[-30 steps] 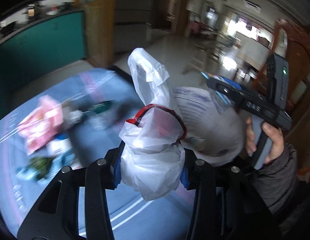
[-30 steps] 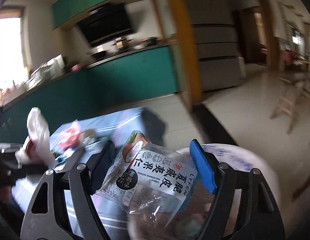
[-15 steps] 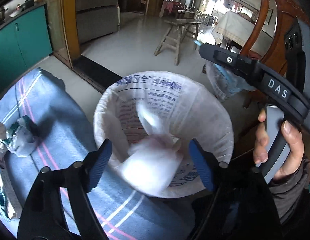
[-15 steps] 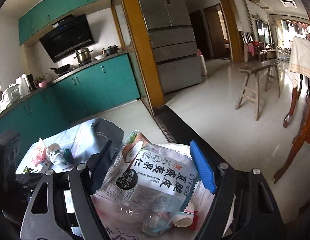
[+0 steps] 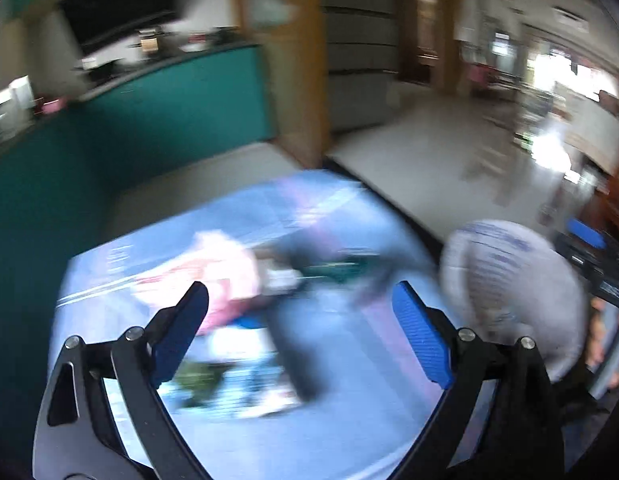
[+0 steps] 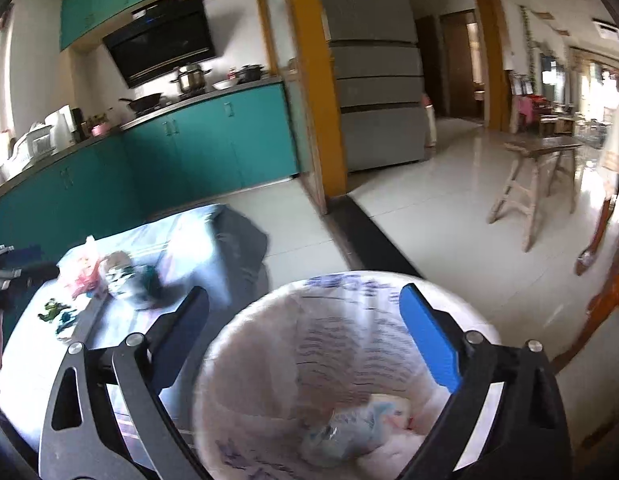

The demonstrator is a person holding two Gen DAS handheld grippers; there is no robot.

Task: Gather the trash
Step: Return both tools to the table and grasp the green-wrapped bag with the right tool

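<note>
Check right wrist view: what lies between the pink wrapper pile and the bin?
Right wrist view: a crumpled grey-green wrapper beside the pink wrapper pile, then bare blue cloth up to the bin.

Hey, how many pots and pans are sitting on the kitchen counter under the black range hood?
3: a steel pot under the hood, a dark pot to its right, and a black pan to its left. Clutter further left may hide more.

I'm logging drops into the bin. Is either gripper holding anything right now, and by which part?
Nothing is held. The left gripper and right gripper have both just opened, with nothing between the pads; a wrapper lies in the bin below the right one.
</note>
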